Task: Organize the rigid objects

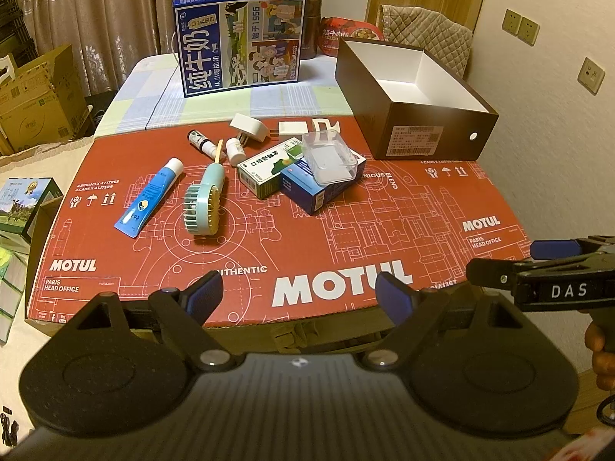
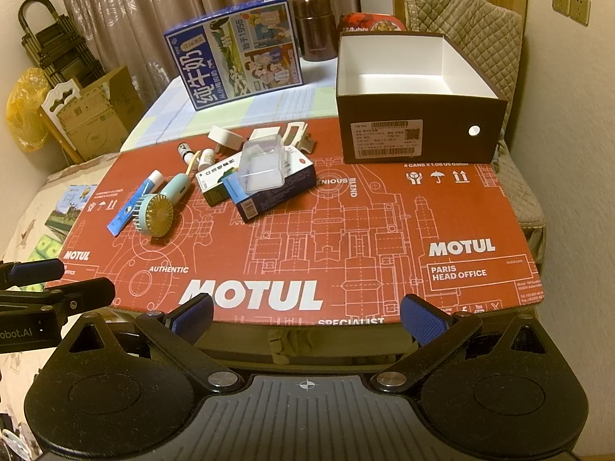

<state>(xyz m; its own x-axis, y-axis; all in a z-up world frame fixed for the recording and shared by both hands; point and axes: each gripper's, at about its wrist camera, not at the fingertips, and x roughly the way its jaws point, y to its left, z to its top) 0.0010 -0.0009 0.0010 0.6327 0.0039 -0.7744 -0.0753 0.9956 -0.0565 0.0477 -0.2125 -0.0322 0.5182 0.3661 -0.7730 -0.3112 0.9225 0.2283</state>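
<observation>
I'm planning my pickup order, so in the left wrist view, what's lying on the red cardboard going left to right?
Toothpaste tube → handheld fan → green medicine box → blue box with the clear plastic case on top → open brown box.

Warm, yellowish indoor light fills both views, dim toward the curtains (image 1: pixel 96 19) and brightest on the white inner floor of the brown box (image 2: pixel 403 73), where a pale glare patch sits near its front wall. Shadows are soft and short, falling just in front of that box on the red cardboard sheet (image 1: pixel 346 223). Fisheye distortion bends the sheet's edges and darkens the corners; the near gripper bodies look slightly soft, the middle stays sharp
</observation>
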